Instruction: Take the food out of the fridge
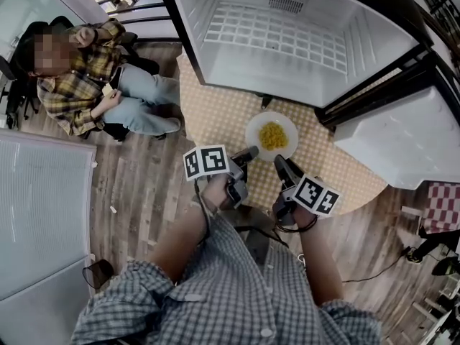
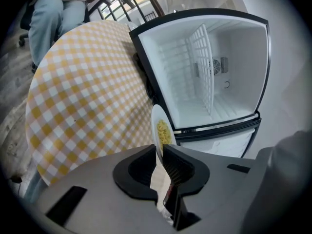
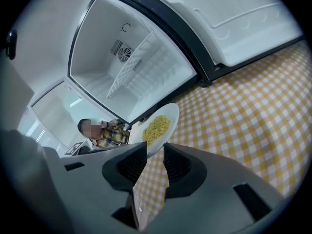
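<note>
Food: we've got the heap of yellow food (image 1: 272, 136) on its round white plate (image 1: 253, 129). It's out of the fridge and looks set down on the round surface with the yellow-and-white checked cloth (image 1: 215, 113). That's just in front of the open white fridge (image 1: 345, 63), whose wire shelf (image 1: 273, 31) looks bare.
Left claw: the left claw (image 2: 159, 151) is parted only a sliver, and the plate's rim stands right in that gap. We can't see the pads biting on it.
Right claw: the right claw (image 3: 155, 150) is spread, with checked cloth showing through the gap and nothing pinched. The plate's near rim sits just beyond its tips.
Main risk: here's our worry, that sliver. If we draw the left claw off upward or with a twist, a pad may catch the rim and lift one side, and the loose food slides off.
Cause: too little clearance round a thin, shallow rim.
Second risk: a forward nudge from either claw could skate the plate over the cloth toward the fridge's bottom edge.
Third risk: the cloth could ruck under a dragged plate and tip it, we reckon.
Safer move: open wider first, then back straight out, low and level.
</note>
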